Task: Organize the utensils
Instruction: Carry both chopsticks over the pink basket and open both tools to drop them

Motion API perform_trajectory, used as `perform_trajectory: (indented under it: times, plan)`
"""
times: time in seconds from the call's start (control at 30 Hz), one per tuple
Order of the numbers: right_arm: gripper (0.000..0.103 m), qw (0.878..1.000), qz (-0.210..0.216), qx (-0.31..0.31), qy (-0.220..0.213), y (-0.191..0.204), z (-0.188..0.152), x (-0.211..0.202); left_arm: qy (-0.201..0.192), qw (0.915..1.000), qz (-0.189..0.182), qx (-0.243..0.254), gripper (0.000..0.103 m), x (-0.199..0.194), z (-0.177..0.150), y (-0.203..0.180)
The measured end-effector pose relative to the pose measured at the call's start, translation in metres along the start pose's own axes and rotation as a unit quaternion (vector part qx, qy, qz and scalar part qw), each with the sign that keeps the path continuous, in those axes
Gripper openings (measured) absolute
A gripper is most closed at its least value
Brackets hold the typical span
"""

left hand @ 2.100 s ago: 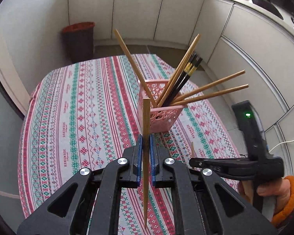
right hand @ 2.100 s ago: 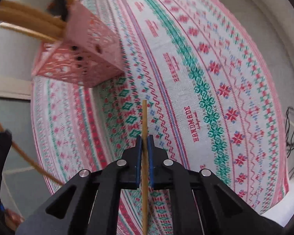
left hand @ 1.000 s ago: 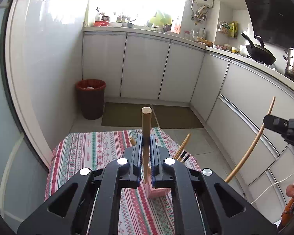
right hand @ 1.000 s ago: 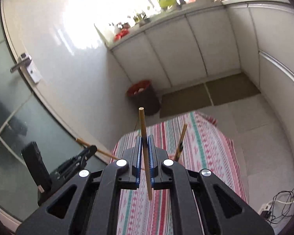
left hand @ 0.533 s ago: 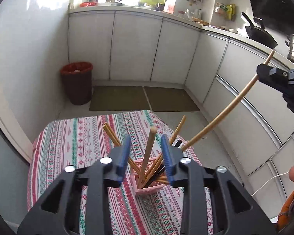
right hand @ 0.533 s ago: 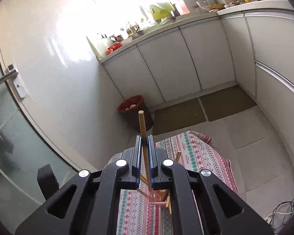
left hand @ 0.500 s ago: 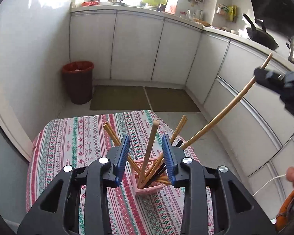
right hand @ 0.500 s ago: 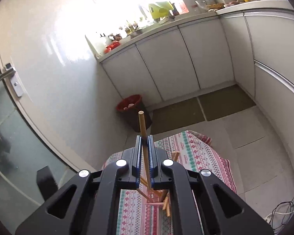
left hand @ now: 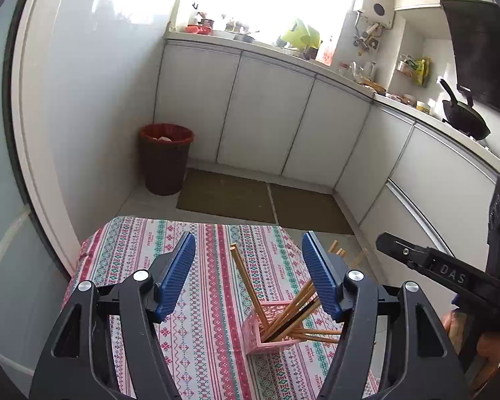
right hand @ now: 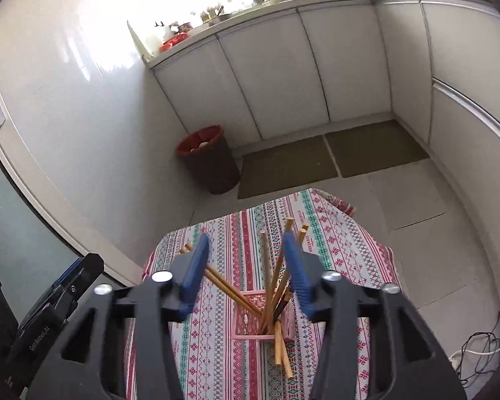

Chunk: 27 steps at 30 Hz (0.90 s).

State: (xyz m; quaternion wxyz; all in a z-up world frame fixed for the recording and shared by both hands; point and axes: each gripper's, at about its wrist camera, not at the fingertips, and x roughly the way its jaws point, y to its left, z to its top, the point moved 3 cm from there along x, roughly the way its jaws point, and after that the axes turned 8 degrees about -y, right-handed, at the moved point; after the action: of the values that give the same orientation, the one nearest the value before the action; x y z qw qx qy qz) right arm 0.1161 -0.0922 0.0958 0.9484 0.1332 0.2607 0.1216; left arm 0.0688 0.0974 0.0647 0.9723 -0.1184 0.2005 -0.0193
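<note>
The left gripper (left hand: 248, 276) hangs above the table w/ its blue pads (left hand: 178, 275) spread wide and nothing between them. The right gripper (right hand: 246, 268) is likewise spread apart, holding nothing, high over the same table. In the left wrist view the right gripper shows at the right edge, gripped by a hand (left hand: 476, 346); its jaw spacing can't be told from there.

The table is covered by a tablecloth (left hand: 196, 300) w/ red, green and pink patterned stripes running near to far. A pink basket (left hand: 266, 330) w/ lattice walls stands on the cloth, toward the right side of the table in the left wrist view, approx centre in the right wrist view (right hand: 253, 320). The chopsticks (left hand: 283, 313) sit inside it, fanned out at different angles: mostly light wood, plus a few dark ones. One leans far left, others lean right, and a couple lie low over the basket's rim, sticking out toward the near side in the right wrist view (right hand: 280, 350).

Room: a kitchen w/ white cabinets (left hand: 266, 113) along the far wall and down the right side, countertop cluttered w/ bottles and jars under a bright window. A dark bin w/ a red liner (left hand: 166, 158) stands on the floor in the far left corner, beside two brown mats (left hand: 226, 196). A black wok (left hand: 463, 118) sits on the right counter. A cable (right hand: 480, 350) lies on the floor to the right of the table. A frosted glass door (right hand: 13, 233) is at left.
</note>
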Motion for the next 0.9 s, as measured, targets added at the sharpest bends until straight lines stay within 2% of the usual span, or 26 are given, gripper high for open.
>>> perform_trajectory:
  times: [0.1,0.17,0.3,0.47,0.57,0.7,0.8,0.9]
  plan:
    - [0.050,1.000,-0.012,-0.009,-0.015,-0.001,0.001,-0.010,-0.035,0.9990,0.028,0.005,0.085,-0.011,0.005,0.000]
    - [0.055,0.999,-0.020,-0.013,-0.027,-0.001,0.000,-0.017,-0.068,0.9965,0.048,0.012,0.095,-0.022,0.010,-0.004]
    - [0.066,0.997,-0.048,-0.024,-0.054,-0.002,-0.003,-0.033,-0.093,0.9926,0.071,0.033,0.096,-0.032,0.013,-0.017]
    - [0.084,0.992,-0.085,-0.038,-0.082,-0.007,-0.006,-0.052,-0.096,0.9892,0.092,0.060,0.096,-0.035,0.011,-0.033]
    - [0.096,0.988,-0.114,-0.037,-0.095,-0.014,-0.007,-0.060,-0.110,0.9833,0.120,0.082,0.096,-0.039,0.005,-0.045]
    - [0.096,0.983,-0.153,-0.034,-0.094,-0.025,-0.012,-0.066,-0.101,0.9794,0.136,0.109,0.096,-0.036,-0.008,-0.062]
    - [0.096,0.980,-0.186,-0.054,-0.049,-0.029,-0.019,-0.061,-0.087,0.9805,0.134,0.114,0.096,-0.032,-0.017,-0.069]
    - [0.096,0.980,-0.188,-0.045,-0.049,-0.034,-0.023,-0.065,-0.078,0.9818,0.132,0.112,0.096,-0.030,-0.020,-0.071]
